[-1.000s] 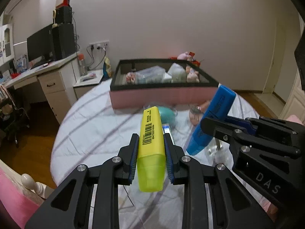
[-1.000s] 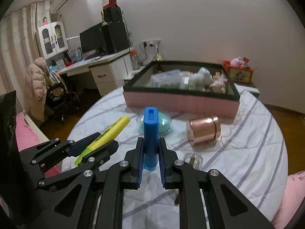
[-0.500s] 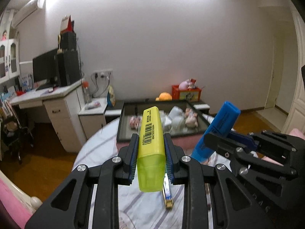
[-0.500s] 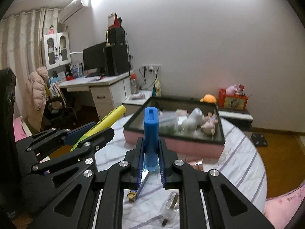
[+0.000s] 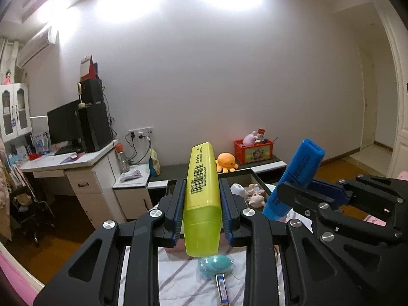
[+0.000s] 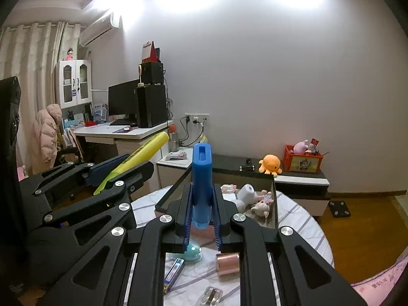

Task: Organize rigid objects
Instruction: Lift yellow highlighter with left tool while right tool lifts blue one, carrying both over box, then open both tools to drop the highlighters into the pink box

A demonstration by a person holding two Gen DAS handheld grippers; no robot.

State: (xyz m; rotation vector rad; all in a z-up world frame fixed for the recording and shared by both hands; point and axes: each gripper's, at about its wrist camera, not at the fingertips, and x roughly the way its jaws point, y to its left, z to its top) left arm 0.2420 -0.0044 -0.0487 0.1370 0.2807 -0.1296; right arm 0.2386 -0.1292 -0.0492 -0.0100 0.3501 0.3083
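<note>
White wall and ceiling glare now fill most of both views, where a second ago the striped worktop [image 6: 301, 219] and the pink-sided tray [image 6: 274, 191] did; both hand-held grippers have tilted up and risen. The yellow highlighter [image 5: 202, 193] stays pinched across its body by the left hand-held gripper [image 5: 202, 211], cap toward the camera, pointing to 12 o'clock. The blue highlighter [image 6: 202, 178] stays pinched by the right hand-held gripper [image 6: 202, 219], upright. Both pens hang in the air, clear of the worktop, and the tray with its toys lies ahead at 12 to 1 o'clock. Below sit a teal egg-shaped object [image 5: 215, 264], a copper roll [image 6: 227, 265] and a small blue-and-white box [image 6: 174, 271]. Judged from this, the lift is done and the carry to the tray is next.
</note>
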